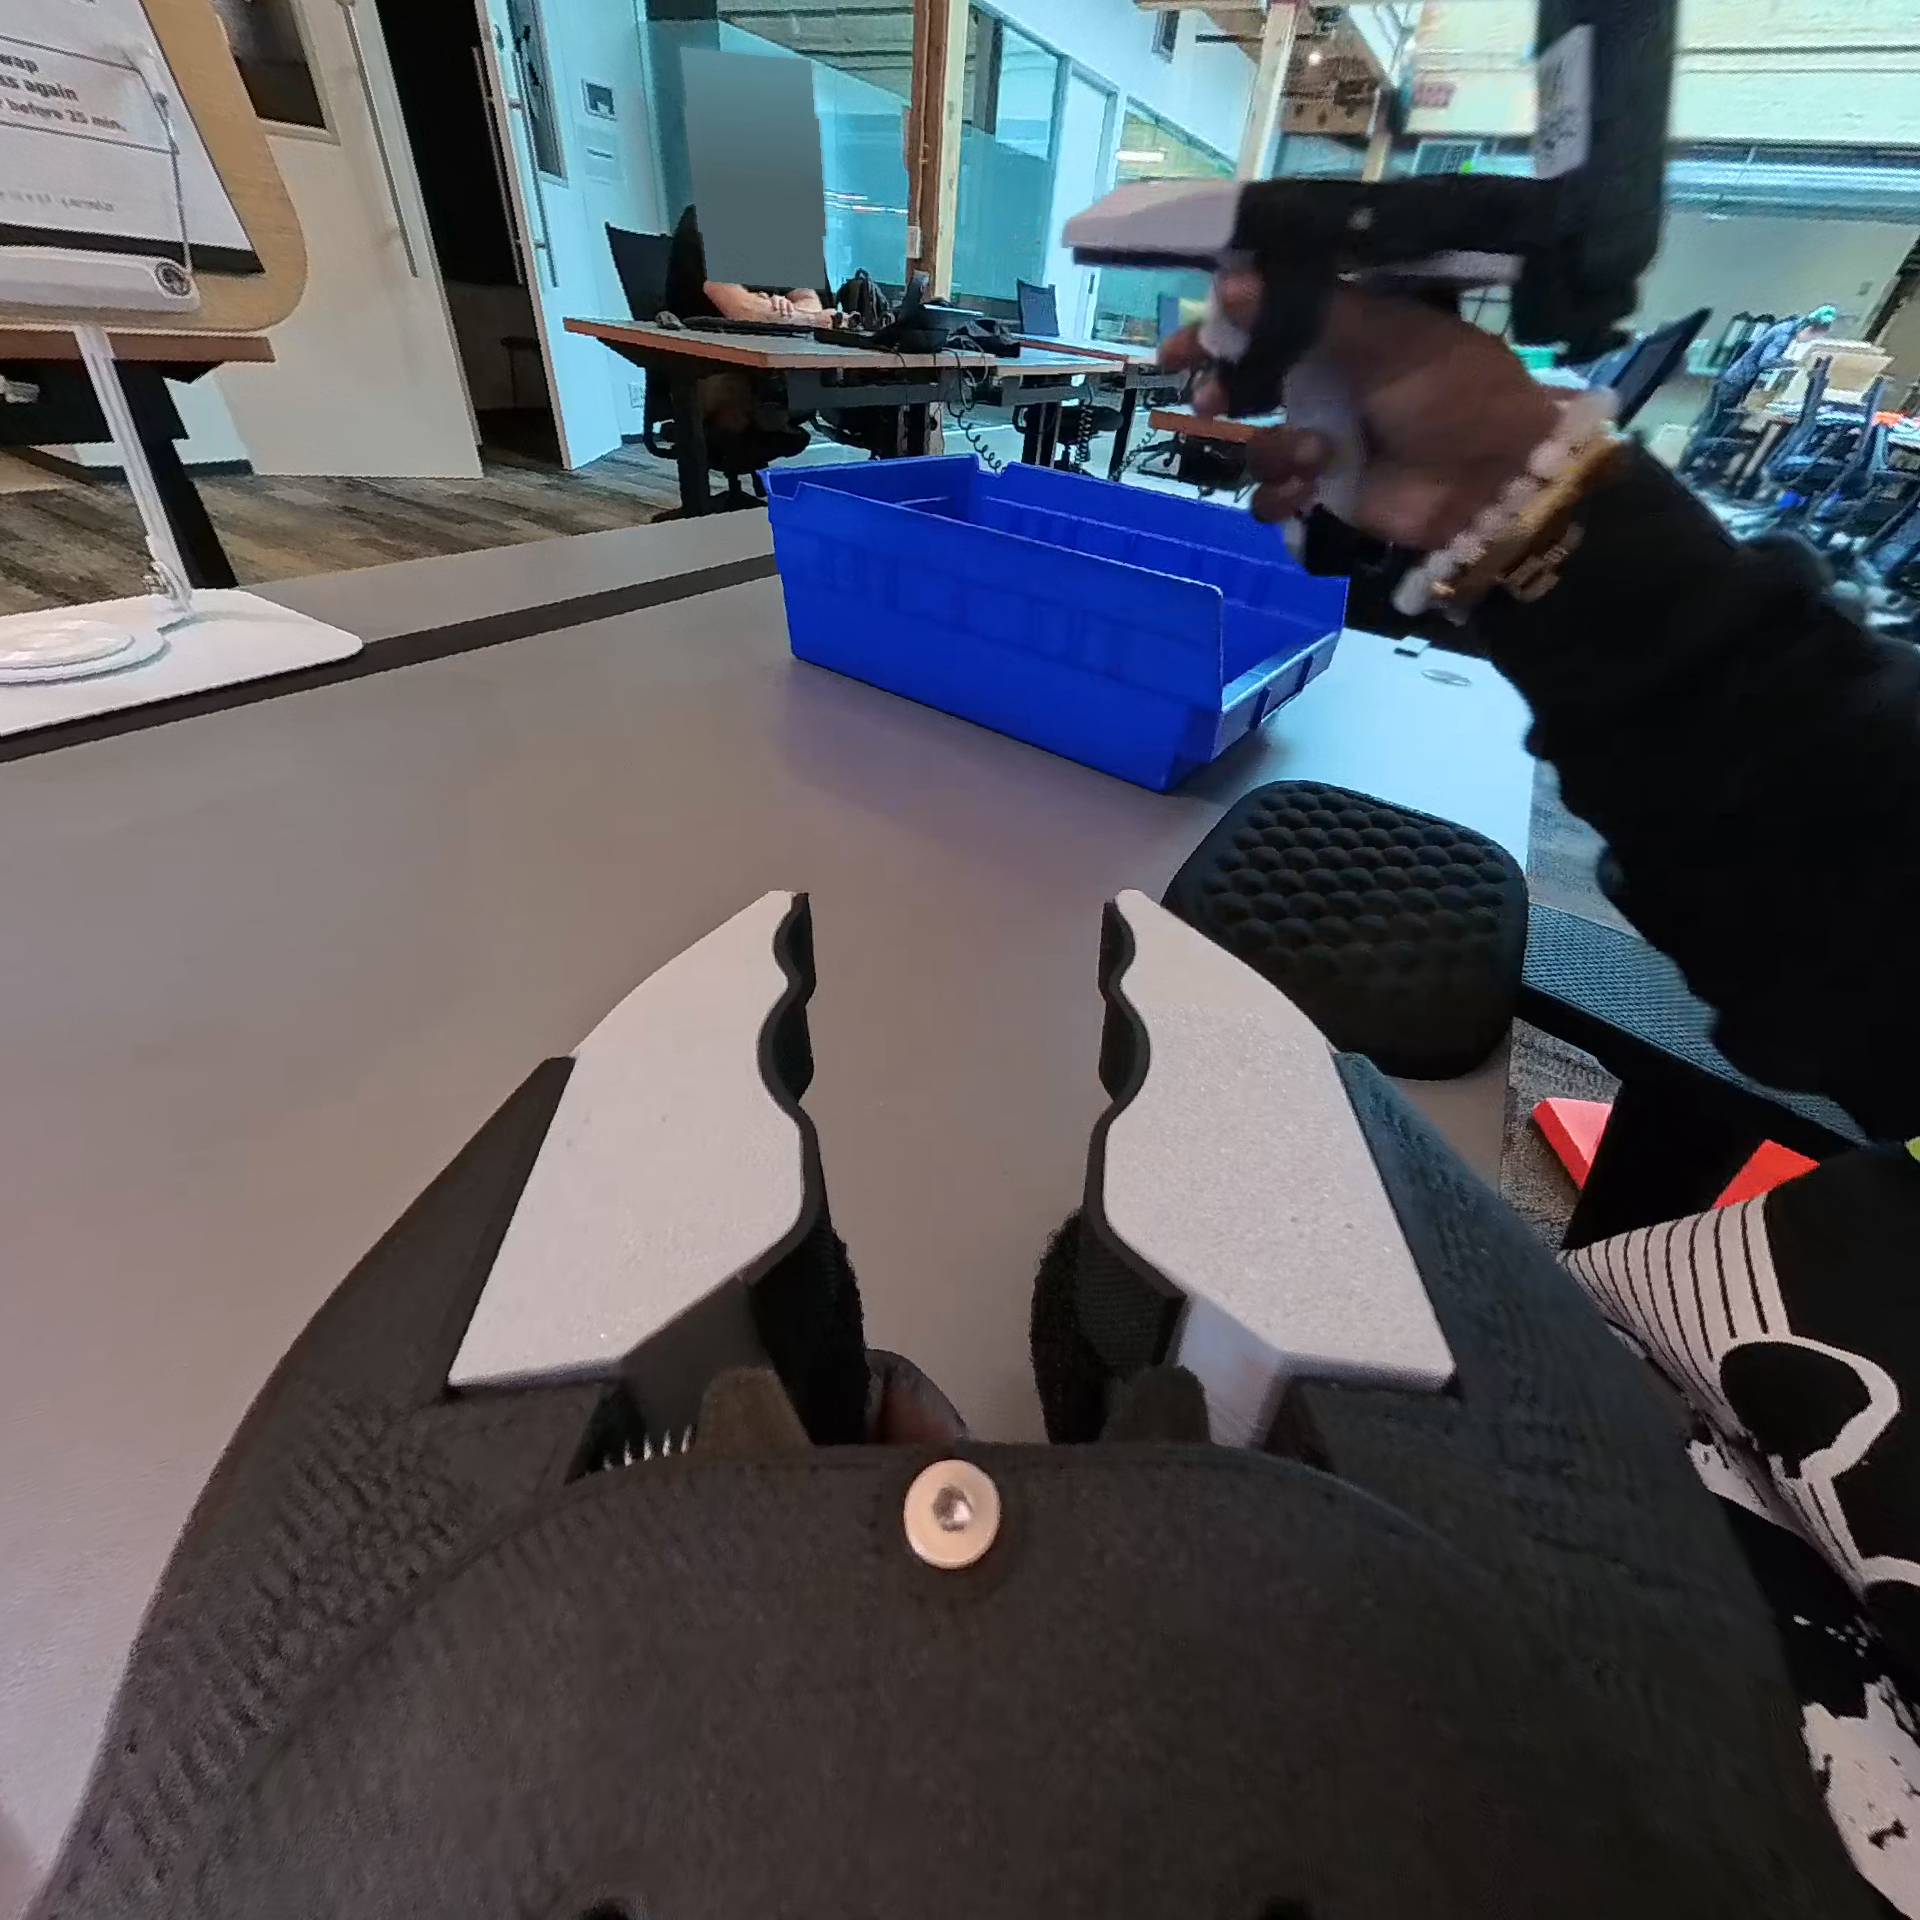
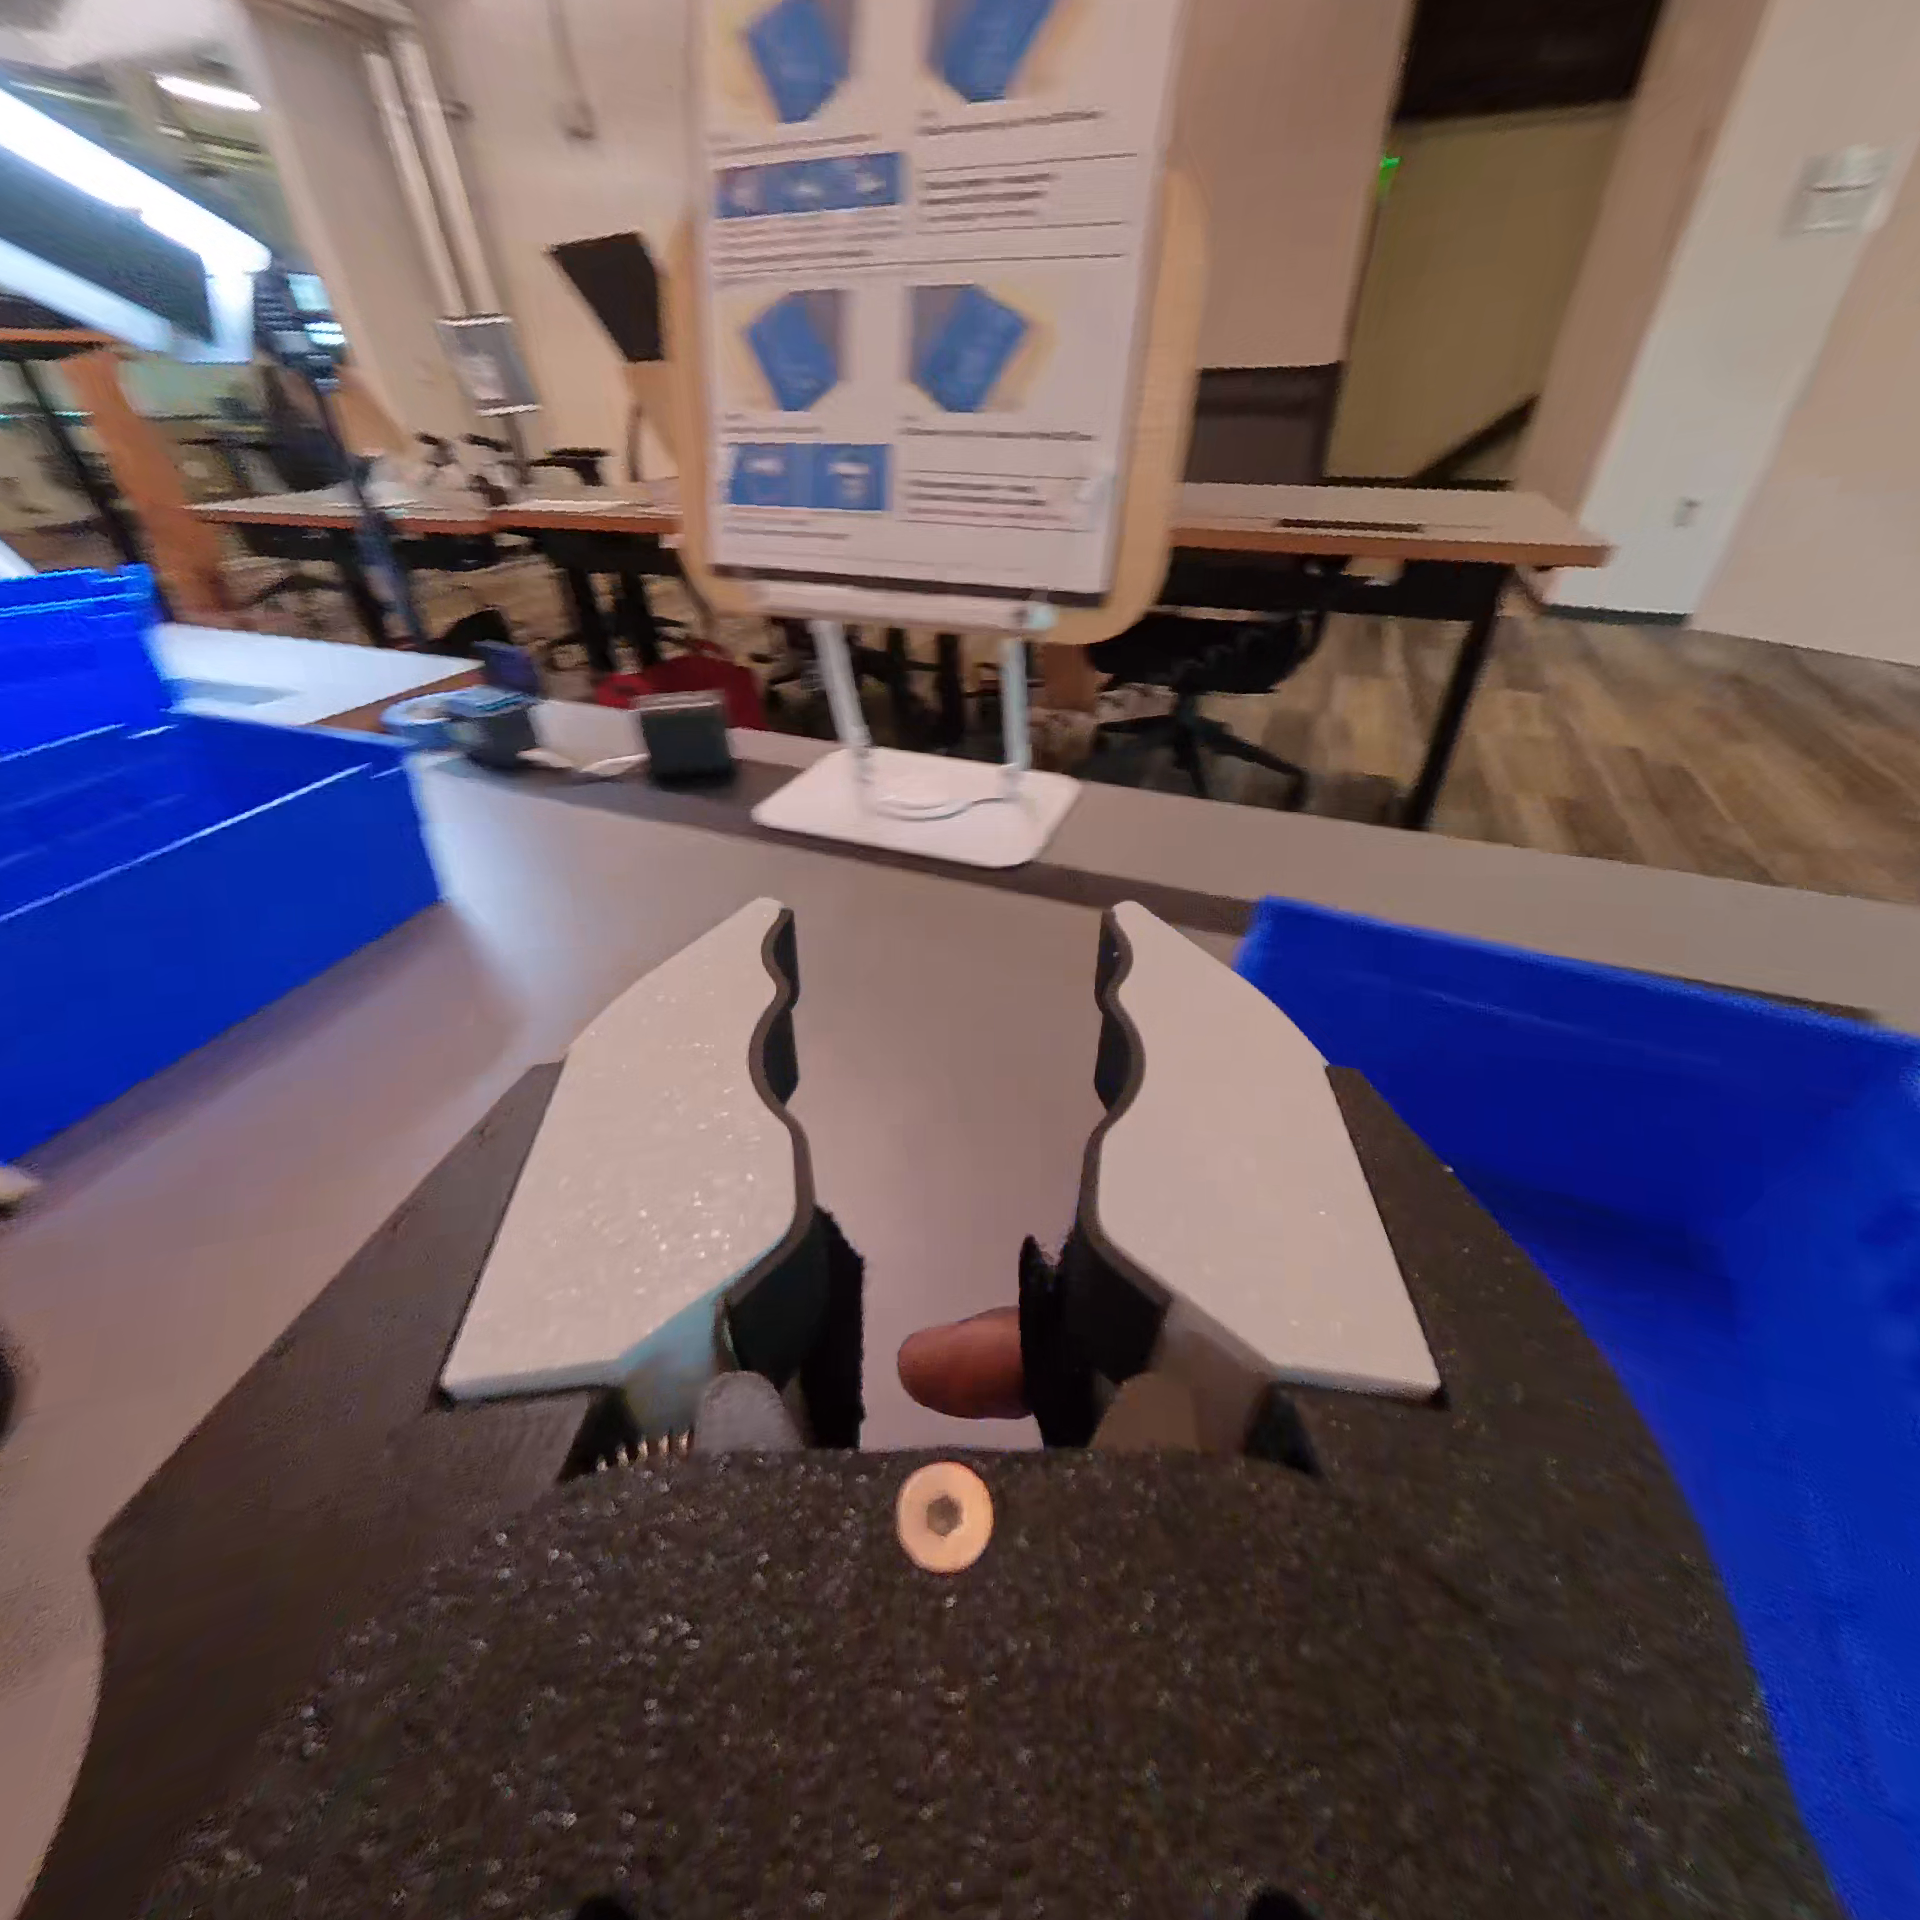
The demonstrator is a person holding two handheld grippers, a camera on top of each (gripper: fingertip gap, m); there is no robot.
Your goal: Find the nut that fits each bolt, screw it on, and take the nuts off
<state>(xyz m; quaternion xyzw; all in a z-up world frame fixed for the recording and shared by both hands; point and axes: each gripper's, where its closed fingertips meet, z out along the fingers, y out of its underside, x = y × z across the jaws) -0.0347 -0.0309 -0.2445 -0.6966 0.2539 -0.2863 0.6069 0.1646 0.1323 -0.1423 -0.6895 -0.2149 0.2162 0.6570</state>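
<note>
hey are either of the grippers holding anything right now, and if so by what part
Nothing is held. The left gripper and the right gripper both stand open, with only the bare grey table between their fingers.

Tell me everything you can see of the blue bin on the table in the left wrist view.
The blue bin is an open-topped rectangular tray of glossy, plastic-looking material with ribbed side walls, a lowered front lip and a divider wall across it. It sits upright and flat on the grey table, set at an angle, beyond the open left gripper. Nothing touches it but the table. What shows of its inside looks empty; no nuts or bolts are visible.
</note>
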